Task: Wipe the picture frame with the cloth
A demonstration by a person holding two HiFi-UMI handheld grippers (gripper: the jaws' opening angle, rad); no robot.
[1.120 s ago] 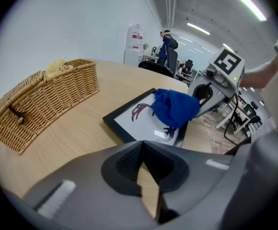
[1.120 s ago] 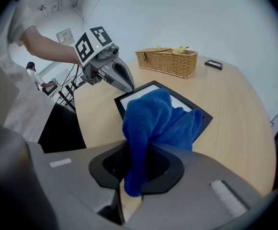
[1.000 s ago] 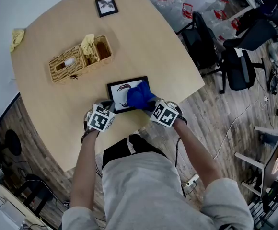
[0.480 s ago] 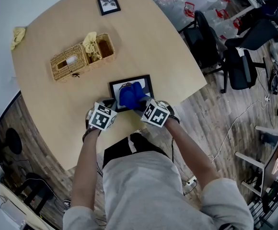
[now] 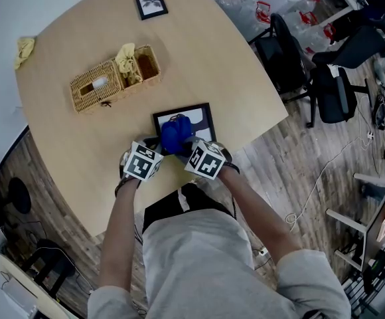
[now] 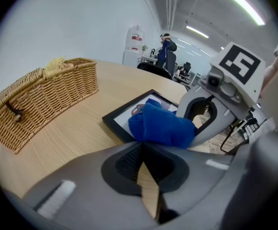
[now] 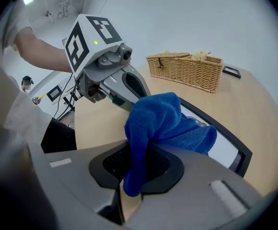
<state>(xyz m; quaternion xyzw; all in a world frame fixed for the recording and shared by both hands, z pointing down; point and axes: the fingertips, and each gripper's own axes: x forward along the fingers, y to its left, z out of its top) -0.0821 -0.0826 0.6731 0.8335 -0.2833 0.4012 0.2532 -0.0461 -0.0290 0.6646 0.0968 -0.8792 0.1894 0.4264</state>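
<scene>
A black picture frame [image 5: 202, 115] with a white picture lies flat near the table's front edge. My right gripper [image 5: 182, 145] is shut on a blue cloth [image 5: 174, 133], which rests bunched on the frame's left half. In the right gripper view the cloth [image 7: 163, 119] rises out of the shut jaws [image 7: 134, 162] and drapes onto the frame [image 7: 225, 147]. My left gripper [image 5: 151, 146] sits at the frame's near-left corner, jaws shut with nothing between them [image 6: 143, 150]. The left gripper view has the cloth [image 6: 160, 123] and the frame [image 6: 117, 123] just ahead.
A wicker basket [image 5: 113, 77] with yellow cloths stands behind the frame. A small framed picture [image 5: 151, 4] lies at the far edge and a yellow cloth [image 5: 24, 47] at the far left. Office chairs [image 5: 312, 72] stand to the right of the table.
My right gripper has dragged the blue cloth leftward across the frame, from its right half to its left half. The left gripper has stayed in place.
</scene>
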